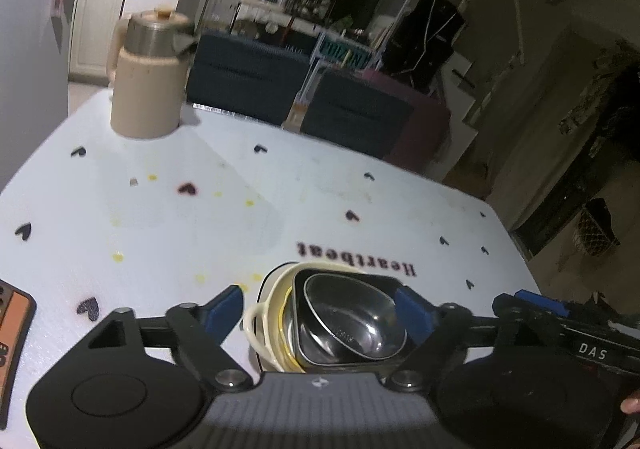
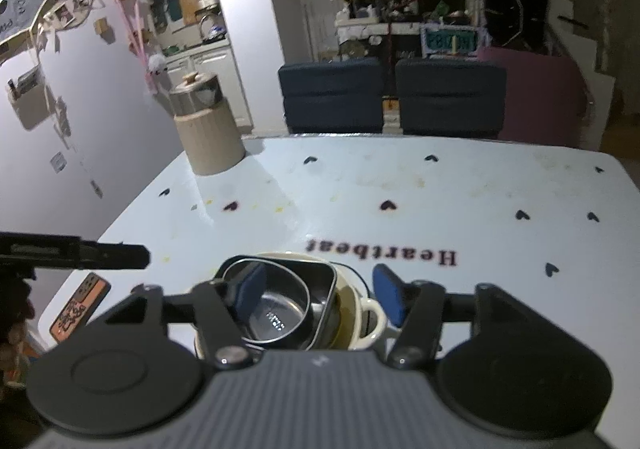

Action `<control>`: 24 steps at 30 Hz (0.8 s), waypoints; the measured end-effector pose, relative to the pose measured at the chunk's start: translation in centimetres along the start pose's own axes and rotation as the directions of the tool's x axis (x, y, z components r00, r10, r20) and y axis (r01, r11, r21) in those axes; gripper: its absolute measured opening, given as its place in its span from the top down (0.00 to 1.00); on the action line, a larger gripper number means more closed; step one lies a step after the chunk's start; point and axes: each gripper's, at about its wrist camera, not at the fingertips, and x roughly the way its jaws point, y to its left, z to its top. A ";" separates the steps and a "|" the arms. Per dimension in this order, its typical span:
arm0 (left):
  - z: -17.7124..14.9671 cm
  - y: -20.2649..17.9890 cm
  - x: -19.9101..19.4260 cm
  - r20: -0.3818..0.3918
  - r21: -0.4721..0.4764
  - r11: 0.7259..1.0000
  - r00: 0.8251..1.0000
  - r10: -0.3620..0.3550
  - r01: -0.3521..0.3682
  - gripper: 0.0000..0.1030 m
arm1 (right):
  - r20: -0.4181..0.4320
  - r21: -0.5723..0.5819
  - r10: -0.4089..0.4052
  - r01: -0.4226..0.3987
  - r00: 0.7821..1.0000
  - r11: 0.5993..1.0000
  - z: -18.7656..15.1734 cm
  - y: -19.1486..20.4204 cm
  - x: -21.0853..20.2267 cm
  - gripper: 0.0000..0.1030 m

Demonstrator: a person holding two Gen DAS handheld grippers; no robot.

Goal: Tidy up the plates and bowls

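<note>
A nested stack sits on the white table (image 1: 160,233) near its front edge. A cream bowl with a side handle (image 1: 260,325) holds a dark square dish (image 1: 304,353), and a round steel bowl (image 1: 352,313) lies inside that. My left gripper (image 1: 320,309) is open, its blue pads either side of the stack. In the right wrist view the same cream bowl (image 2: 370,323), square dish (image 2: 326,289) and steel bowl (image 2: 280,319) lie between the fingers of my open right gripper (image 2: 316,299). Neither gripper holds anything.
A beige kettle (image 1: 146,77) stands at the table's far left corner, also in the right wrist view (image 2: 206,125). An orange card (image 2: 80,307) lies at the front left edge. Dark chairs (image 2: 332,97) stand behind the table. The wall runs along the left.
</note>
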 end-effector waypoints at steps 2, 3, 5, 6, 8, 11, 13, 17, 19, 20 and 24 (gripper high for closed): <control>-0.2 -0.6 -0.9 0.031 0.024 1.000 1.000 0.007 -0.008 0.07 | 0.020 0.010 -0.014 0.014 1.000 1.000 -0.4 0.1 -0.5 0.33; -0.2 -0.8 -1.2 0.042 0.033 0.999 0.999 0.012 -0.014 0.05 | 0.032 0.007 -0.022 0.022 0.999 1.000 -0.5 0.2 -0.8 0.32; -0.5 -1.2 -2.0 0.069 0.053 0.998 0.997 0.018 -0.021 0.01 | 0.059 -0.003 -0.040 0.040 0.997 0.999 -0.9 0.5 -1.3 0.30; -0.6 -1.4 -2.3 0.074 0.059 0.998 0.997 0.021 -0.025 0.00 | 0.073 -0.007 -0.047 0.048 0.996 0.999 -1.1 0.6 -1.6 0.28; -1.0 -1.7 -2.9 0.087 0.073 0.997 0.996 0.022 -0.029 0.00 | 0.094 -0.014 -0.056 0.057 0.994 0.998 -1.7 0.9 -2.4 0.25; -1.8 -2.2 -3.6 0.103 0.097 0.994 0.994 0.045 -0.055 0.00 | 0.116 -0.016 -0.068 0.070 0.991 0.997 -2.4 1.1 -3.2 0.24; -2.3 -2.4 -3.8 0.108 0.105 0.992 0.993 0.055 -0.066 0.00 | 0.133 -0.013 -0.071 0.073 0.989 0.997 -2.8 1.2 -3.7 0.22; -3.5 -2.9 -4.4 0.128 0.138 0.986 0.989 0.074 -0.092 0.00 | 0.163 -0.035 -0.083 0.090 0.983 0.995 -3.7 1.5 -4.8 0.17; -4.1 -3.3 -4.7 0.143 0.160 0.981 0.986 0.089 -0.112 0.00 | 0.173 -0.038 -0.088 0.096 0.981 0.995 -4.1 1.8 -5.2 0.15; -4.4 -3.4 -4.9 0.148 0.168 0.979 0.985 0.093 -0.118 0.00 | 0.176 -0.038 -0.089 0.097 0.980 0.995 -4.3 1.9 -5.4 0.13; -5.6 -3.9 -5.3 0.163 0.195 0.969 0.979 0.118 -0.150 0.00 | 0.195 -0.045 -0.096 0.107 0.976 0.993 -5.1 2.1 -6.1 0.08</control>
